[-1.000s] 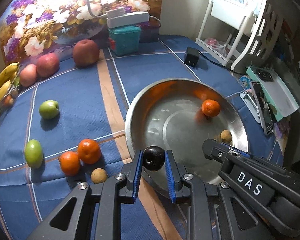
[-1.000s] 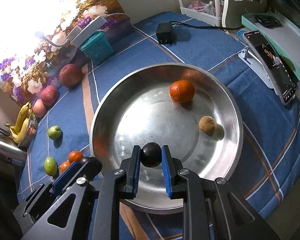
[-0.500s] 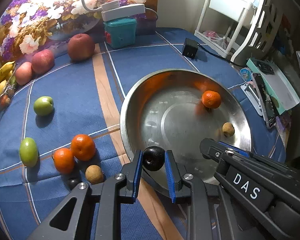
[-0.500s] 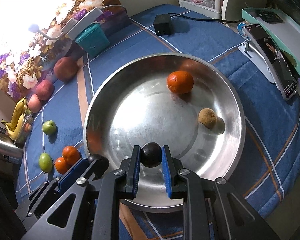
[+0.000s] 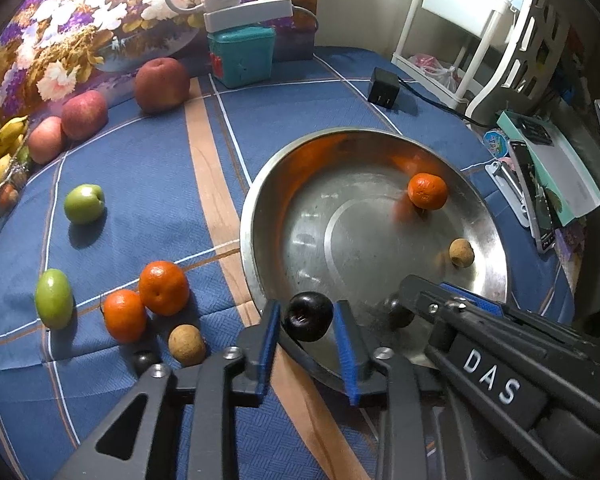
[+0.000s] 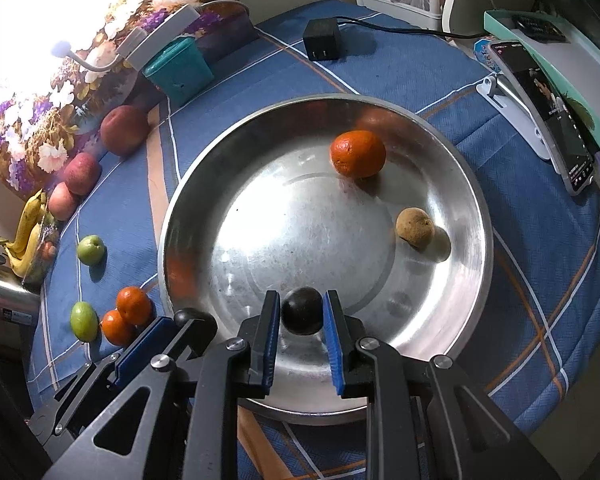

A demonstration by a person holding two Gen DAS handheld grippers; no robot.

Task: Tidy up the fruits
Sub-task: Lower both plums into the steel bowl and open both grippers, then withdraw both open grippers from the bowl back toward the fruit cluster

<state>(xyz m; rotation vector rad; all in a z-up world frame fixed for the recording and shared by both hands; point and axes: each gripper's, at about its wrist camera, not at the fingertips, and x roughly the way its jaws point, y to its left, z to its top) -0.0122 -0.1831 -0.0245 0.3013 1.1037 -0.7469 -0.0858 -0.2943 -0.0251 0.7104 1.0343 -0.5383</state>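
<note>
Both grippers have edged over the steel bowl (image 6: 486,248): the left gripper (image 5: 309,330) is opening around its dark plum (image 5: 308,316), likely releasing, while the right gripper (image 6: 301,314) pinches another dark plum (image 6: 302,310).

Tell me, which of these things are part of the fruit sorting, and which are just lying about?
Part of the job:
- round steel bowl
- small dark plums in both grippers
- orange tangerines
- green fruits
- red apples

Lying about:
- teal plastic box
- black charger
- phone
</note>
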